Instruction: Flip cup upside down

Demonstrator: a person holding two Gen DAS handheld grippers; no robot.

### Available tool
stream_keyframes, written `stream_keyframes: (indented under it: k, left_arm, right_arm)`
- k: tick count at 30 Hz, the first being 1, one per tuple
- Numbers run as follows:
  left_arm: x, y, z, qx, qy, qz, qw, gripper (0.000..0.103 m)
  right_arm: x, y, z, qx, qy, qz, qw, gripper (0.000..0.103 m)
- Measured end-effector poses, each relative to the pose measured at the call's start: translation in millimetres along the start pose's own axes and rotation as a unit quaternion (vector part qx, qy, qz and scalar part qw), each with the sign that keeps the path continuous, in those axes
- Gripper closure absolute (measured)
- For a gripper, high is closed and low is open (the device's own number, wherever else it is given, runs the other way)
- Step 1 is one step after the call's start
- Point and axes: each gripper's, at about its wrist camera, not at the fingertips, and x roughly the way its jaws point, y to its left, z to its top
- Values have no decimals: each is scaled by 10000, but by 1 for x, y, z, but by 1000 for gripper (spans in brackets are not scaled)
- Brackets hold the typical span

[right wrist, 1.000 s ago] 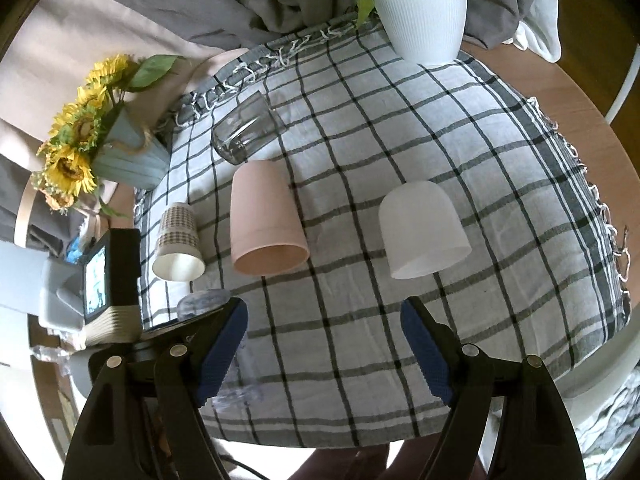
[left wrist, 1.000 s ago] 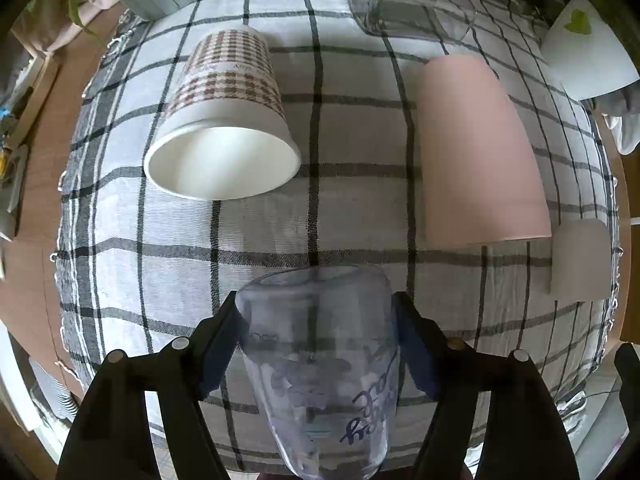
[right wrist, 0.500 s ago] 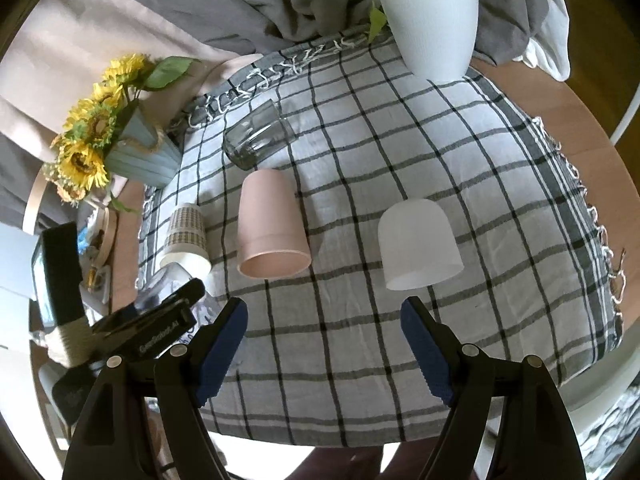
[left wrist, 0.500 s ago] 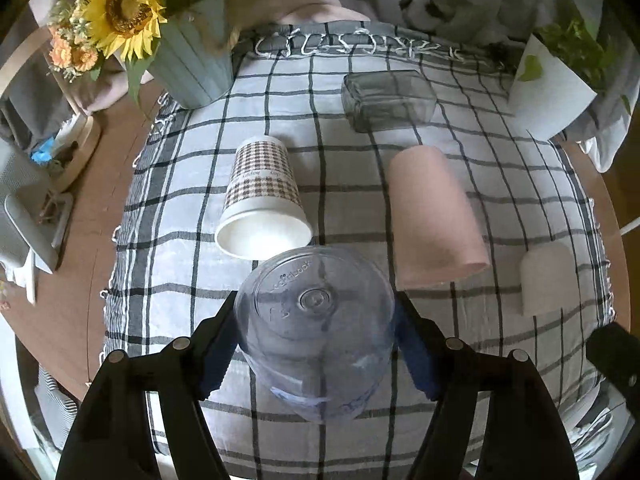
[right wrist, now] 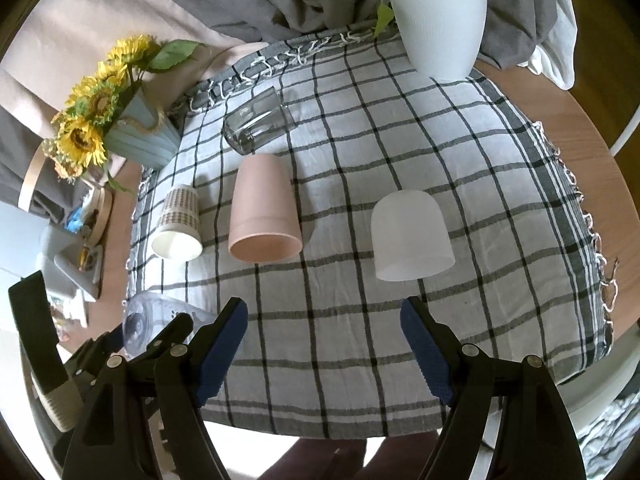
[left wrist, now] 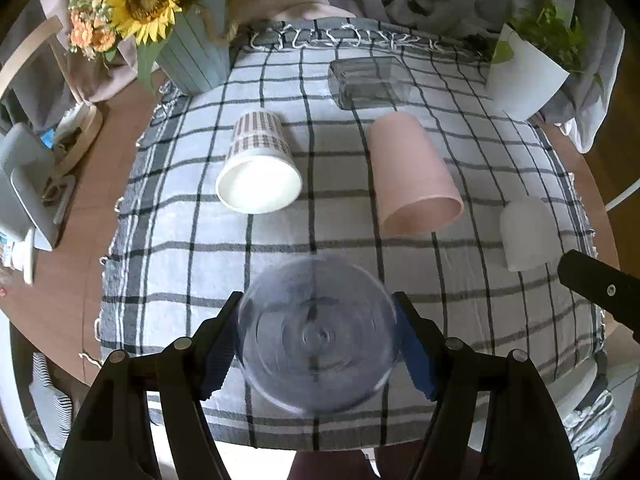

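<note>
My left gripper is shut on a clear plastic cup and holds it above the near part of the checked cloth, its round base facing the camera. The same cup shows at the lower left of the right wrist view, held in the air. My right gripper is open and empty above the cloth's front edge. Its dark body shows at the right edge of the left wrist view.
A patterned paper cup, a pink cup and a dark glass lie on their sides. A frosted white cup stands upside down. A sunflower pot and a white plant pot stand at the back.
My left gripper has lifted and pulled back from the table while turning the clear cup, so its base now faces the camera. The right gripper stayed open and rose slightly.
</note>
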Motion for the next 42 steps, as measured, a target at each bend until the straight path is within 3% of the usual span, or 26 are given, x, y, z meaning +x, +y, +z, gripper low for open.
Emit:
stream_keyframes:
  k: [3, 5, 13, 17, 19, 21, 27, 32, 36, 42]
  left_arm:
    - [-1, 1, -2, -23, -39, -20, 10000, 26]
    - [-2, 4, -2, -83, -128, -35, 9999, 15]
    - [-7, 8, -1, -134, -206, -218, 9995, 13]
    - [-34, 10, -3, -205, -497, -251, 9982, 13]
    - [-53, 12, -6, -276, -687, -236, 9970, 6]
    - [-72, 15, -12, -360, -922, -174, 9949, 1]
    - [-118, 23, -30, -451, -1545, 375, 9863, 0]
    - [-141, 35, -39, -670, -1817, 347, 9805, 0]
    - [-156, 45, -48, -776, -2102, 661, 9723, 0]
    - [-170, 62, -54, -851, -2291, 777, 9665, 0]
  right_arm:
    - [0, 2, -1, -40, 12, -20, 10000, 24]
    - [-1, 4, -2, -80, 7, -61, 9999, 24]
    - [-7, 13, -3, -188, -43, -177, 9997, 24]
    - [-18, 17, -5, -209, -149, -220, 9994, 24]
    - [-30, 19, -7, -221, -245, -188, 9993, 22]
    - [-43, 22, -11, -281, -381, -168, 9987, 18]
    - [-83, 37, -30, -650, -902, -192, 9936, 14]
    - [-110, 43, -41, -660, -1541, -268, 9855, 10]
    - [-127, 46, -50, -547, -1938, -319, 9790, 8]
    - [-139, 62, -63, -672, -2227, -370, 9719, 8]
